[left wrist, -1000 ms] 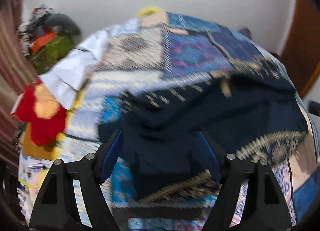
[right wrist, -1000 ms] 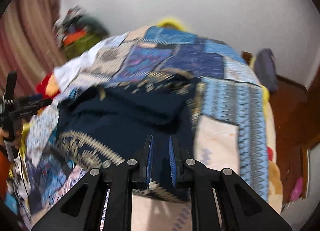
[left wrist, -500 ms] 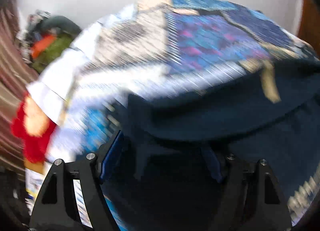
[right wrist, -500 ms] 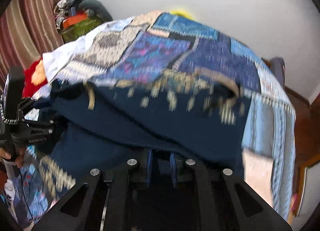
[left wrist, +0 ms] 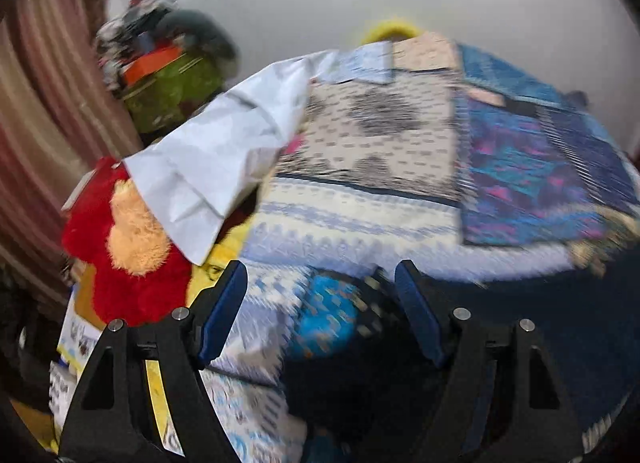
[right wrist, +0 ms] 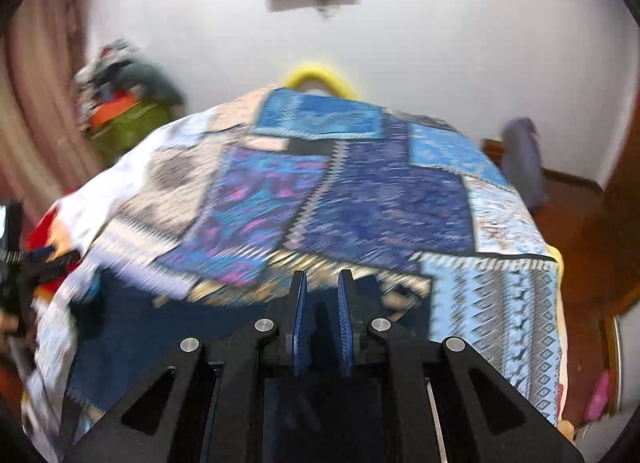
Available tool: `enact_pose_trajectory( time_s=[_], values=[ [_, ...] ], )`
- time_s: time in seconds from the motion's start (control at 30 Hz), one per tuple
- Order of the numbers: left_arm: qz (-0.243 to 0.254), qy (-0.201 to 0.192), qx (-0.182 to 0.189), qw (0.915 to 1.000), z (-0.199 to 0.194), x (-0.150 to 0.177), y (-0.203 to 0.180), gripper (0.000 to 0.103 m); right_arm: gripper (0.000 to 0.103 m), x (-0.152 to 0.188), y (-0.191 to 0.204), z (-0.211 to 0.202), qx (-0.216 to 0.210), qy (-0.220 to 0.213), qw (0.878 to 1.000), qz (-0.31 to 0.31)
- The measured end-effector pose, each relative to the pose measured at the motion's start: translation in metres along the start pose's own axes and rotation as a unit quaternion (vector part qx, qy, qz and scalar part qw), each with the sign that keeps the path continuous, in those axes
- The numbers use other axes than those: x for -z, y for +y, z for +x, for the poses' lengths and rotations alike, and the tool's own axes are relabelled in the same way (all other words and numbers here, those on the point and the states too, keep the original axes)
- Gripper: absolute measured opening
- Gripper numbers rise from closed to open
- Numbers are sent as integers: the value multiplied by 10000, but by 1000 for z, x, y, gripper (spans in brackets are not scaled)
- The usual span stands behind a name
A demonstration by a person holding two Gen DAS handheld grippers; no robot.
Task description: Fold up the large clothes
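Both views motion-blurred, worst across the patchwork bedspread (left wrist: 360, 199); even, soft room light, fisheye bending and dark vignette at corners.

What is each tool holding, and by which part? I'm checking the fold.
Left tool: open, holding nothing. Right tool: nearly closed over the dark blue garment, but blur hides whether cloth is pinched.
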State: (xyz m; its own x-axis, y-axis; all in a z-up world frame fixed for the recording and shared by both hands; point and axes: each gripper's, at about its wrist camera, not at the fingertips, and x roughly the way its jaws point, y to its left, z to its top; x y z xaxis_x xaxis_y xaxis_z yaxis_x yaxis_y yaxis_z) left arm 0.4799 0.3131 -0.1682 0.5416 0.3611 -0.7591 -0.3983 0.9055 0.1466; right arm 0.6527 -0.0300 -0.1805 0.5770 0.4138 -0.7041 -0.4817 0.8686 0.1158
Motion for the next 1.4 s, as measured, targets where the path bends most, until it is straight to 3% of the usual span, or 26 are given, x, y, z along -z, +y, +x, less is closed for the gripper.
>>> enact_pose_trajectory(
  time_s=[0.13,0.2,0.33,0.4,0.47,0.53,0.6,0.77,0.87,0.97,1.0,1.13,1.23,1.4],
  values=[
    [522,-74,743,9958,-42,28,-27,79,11,32,50,-23,-417,129,9963,-746],
    [635,-22,1106,9918,-54,46,-42,88,11,52,74,-32,-722,235,9930,-900],
    [673,285,1754,9818,-57,83,-74,88,11,90,113,-30,-1410,720,9824,-992],
    [636,576,1815,9796,-42,97,-89,88,11,111,128,-15,-1316,1028,9790,-1168],
    [730,919,1663,9791,-21,113,-102,89,11,129,135,3,-953,1233,9783,-1364],
    [772,954,1525,9807,-10,125,-107,90,11,139,134,10,-836,1257,9778,-1452],
    [630,891,1542,9820,-3,132,-102,100,11,145,130,10,-651,1241,9775,-1578],
    [446,888,1552,9829,0,135,-89,100,11,154,113,5,500,1133,9718,-2008],
    [652,681,1160,9888,-8,139,-84,100,11,162,100,-3,631,1124,9666,-2214],
    [905,592,208,9939,-7,148,-69,100,11,166,90,-12,963,1072,9632,-2269],
    [935,672,48,9933,-4,151,-64,100,11,167,85,-14,1081,1059,9628,-2237],
    [757,1049,-264,9912,8,178,-21,97,11,166,49,-15,1168,1246,9690,-1784],
    [760,820,-282,9933,-17,191,-5,97,11,167,24,-23,872,1293,9788,-1325],
    [414,674,-6,9969,-54,204,16,97,11,171,20,-38,1046,1312,9767,-1341]
  ],
)
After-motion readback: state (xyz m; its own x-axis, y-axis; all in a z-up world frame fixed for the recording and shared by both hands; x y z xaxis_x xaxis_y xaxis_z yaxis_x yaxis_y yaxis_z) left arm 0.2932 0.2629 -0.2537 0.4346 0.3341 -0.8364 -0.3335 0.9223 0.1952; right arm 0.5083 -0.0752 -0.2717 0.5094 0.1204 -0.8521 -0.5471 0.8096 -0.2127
